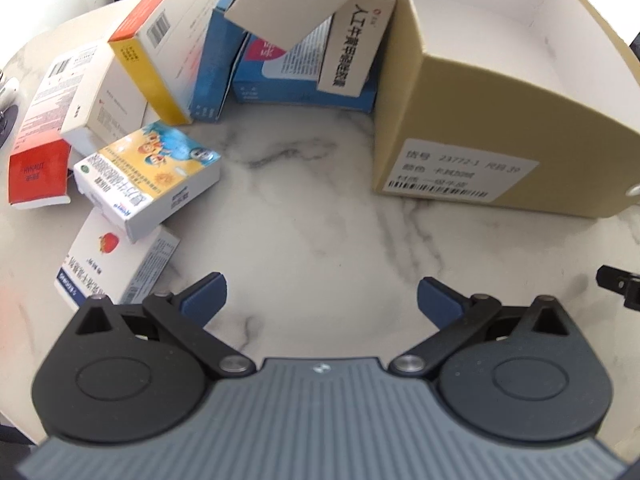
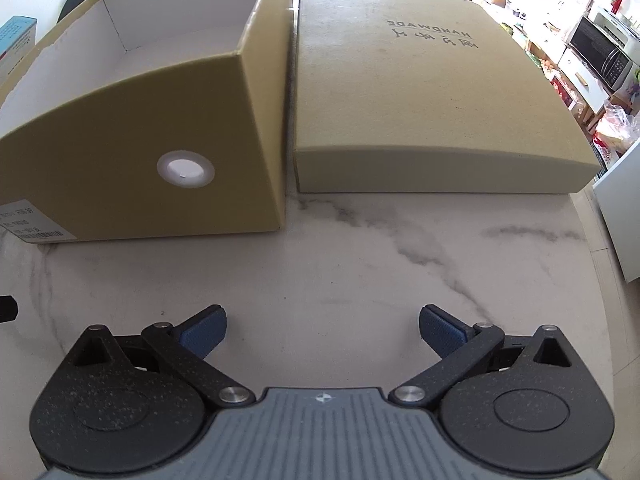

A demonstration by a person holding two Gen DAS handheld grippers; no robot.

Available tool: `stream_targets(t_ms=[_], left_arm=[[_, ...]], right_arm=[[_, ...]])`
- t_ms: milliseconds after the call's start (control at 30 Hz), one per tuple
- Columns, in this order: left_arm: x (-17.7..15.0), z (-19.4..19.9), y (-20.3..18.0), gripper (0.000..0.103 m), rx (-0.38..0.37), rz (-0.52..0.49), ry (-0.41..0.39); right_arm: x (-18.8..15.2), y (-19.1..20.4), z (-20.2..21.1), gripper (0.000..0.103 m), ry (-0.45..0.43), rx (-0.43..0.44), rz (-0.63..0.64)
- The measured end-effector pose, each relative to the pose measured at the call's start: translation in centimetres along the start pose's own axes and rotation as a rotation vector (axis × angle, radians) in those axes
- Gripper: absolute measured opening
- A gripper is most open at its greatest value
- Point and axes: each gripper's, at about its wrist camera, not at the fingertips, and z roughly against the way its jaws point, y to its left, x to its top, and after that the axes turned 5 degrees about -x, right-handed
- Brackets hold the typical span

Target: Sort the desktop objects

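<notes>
My left gripper (image 1: 322,300) is open and empty above the marble table (image 1: 300,220). Several medicine boxes lie in a heap at the left and back: a cartoon-printed box (image 1: 152,176), a white box with a red fruit (image 1: 116,260), a red-ended box (image 1: 40,148), a yellow and orange box (image 1: 160,56), blue boxes (image 1: 304,76). An open tan cardboard box (image 1: 492,120) with a white inside stands at the right. My right gripper (image 2: 322,328) is open and empty in front of the same tan box (image 2: 152,152) and its lid (image 2: 420,92).
The lid lies flat to the right of the open box, printed HANDMADE. The table's round edge (image 2: 600,288) curves at the right. Shelves and a microwave (image 2: 604,52) stand beyond. Part of the other gripper (image 1: 620,284) shows at the right edge.
</notes>
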Motion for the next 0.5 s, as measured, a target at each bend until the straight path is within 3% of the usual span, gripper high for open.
stream_targets(t_ms=[500], left_arm=[[0.4,5.2,0.2,0.103,0.011,-0.013,-0.044]], right_arm=[[2.4,0.4,5.9,0.103,-0.046,0.001,-0.024]])
